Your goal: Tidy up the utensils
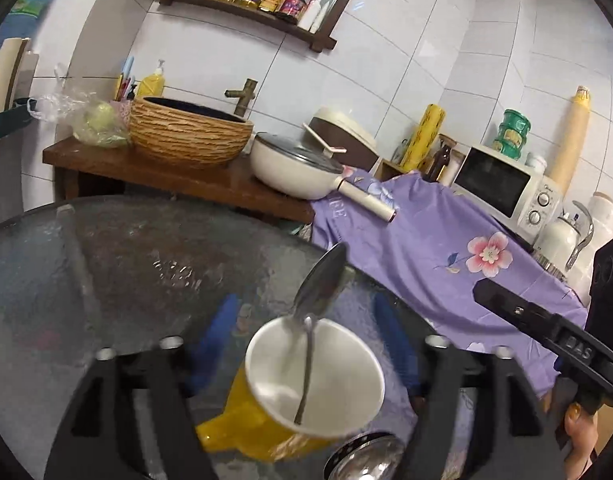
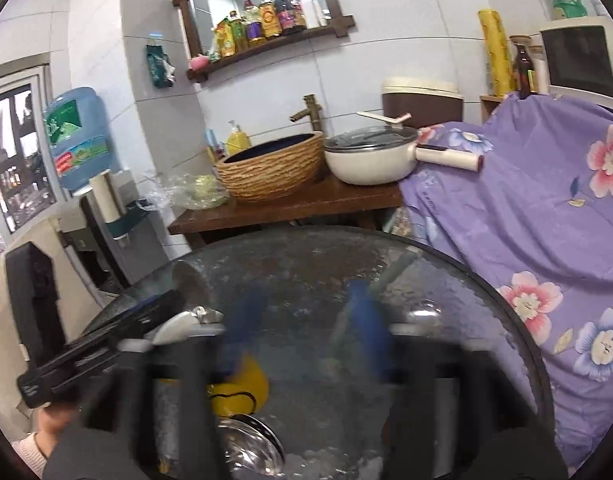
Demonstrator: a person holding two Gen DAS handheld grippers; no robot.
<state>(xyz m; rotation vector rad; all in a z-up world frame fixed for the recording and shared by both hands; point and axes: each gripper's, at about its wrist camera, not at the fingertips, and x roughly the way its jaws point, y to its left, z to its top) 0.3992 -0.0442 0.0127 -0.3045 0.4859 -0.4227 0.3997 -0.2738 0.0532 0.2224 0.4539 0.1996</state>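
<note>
Left wrist view: left gripper w/ blue pads spread wide, gripping nothing. Yellow mug, glossy white inside, sits between the fingers on the round textured glass table, tilted in frame. Shiny steel spoon stands in it, handle down, bowl up, long axis leaning toward the wall. Steel bowl just beside the mug.

Right wrist view: blurred. Right gripper also wide apart, empty; mug low-left by its left finger, steel bowl below.
</note>
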